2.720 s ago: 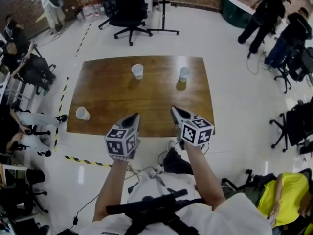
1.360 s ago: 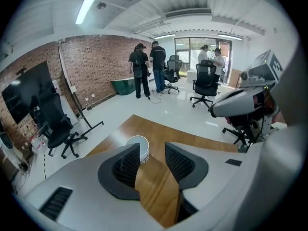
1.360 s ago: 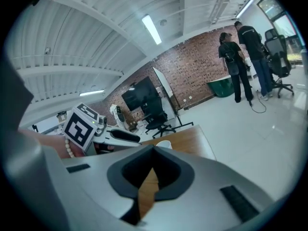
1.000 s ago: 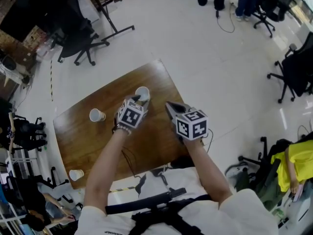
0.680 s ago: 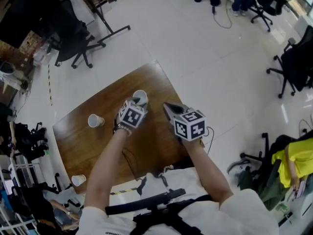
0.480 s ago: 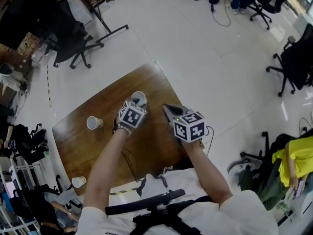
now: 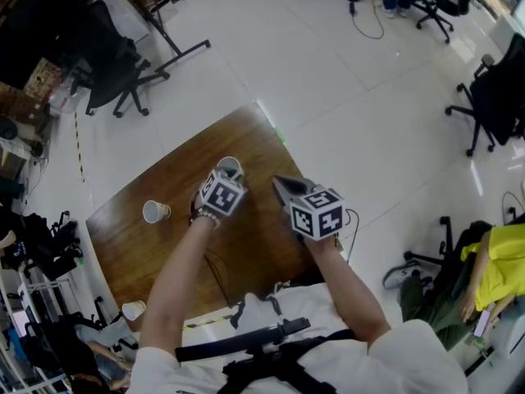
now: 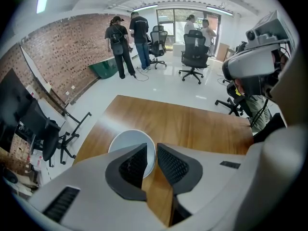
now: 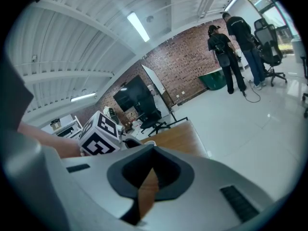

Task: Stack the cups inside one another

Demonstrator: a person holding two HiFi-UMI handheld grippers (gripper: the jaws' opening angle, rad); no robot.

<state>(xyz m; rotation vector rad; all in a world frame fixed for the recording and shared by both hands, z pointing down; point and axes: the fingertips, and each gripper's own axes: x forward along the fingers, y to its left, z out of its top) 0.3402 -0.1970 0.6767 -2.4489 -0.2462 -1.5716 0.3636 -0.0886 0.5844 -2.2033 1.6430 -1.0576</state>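
Note:
Three white paper cups stand on the brown table point(image 7: 168, 253). The nearest cup point(image 7: 232, 164) is under my left gripper point(image 7: 225, 174). In the left gripper view one jaw is inside that cup point(image 8: 126, 143) and the other outside, with the rim wall between them. My left gripper point(image 8: 152, 146) has just been closing; a thin strip of cup still shows beside the inner pad. A second cup point(image 7: 153, 211) stands further left, a third point(image 7: 131, 309) by the table's near left corner. My right gripper point(image 7: 278, 181) hovers to the right, shut and empty point(image 9: 154, 149).
Black office chairs point(image 7: 111, 64) stand beyond the table, and another point(image 7: 492, 97) at the right. People point(image 8: 126, 44) stand far off by the brick wall. A person in yellow point(image 7: 496, 273) sits at the right. The table's far edge point(image 8: 159, 100) lies just past the cup.
My left gripper has reached from the table's near edge to the cup, sunk over its rim, and its jaws have narrowed around the wall. The right gripper has barely shifted.

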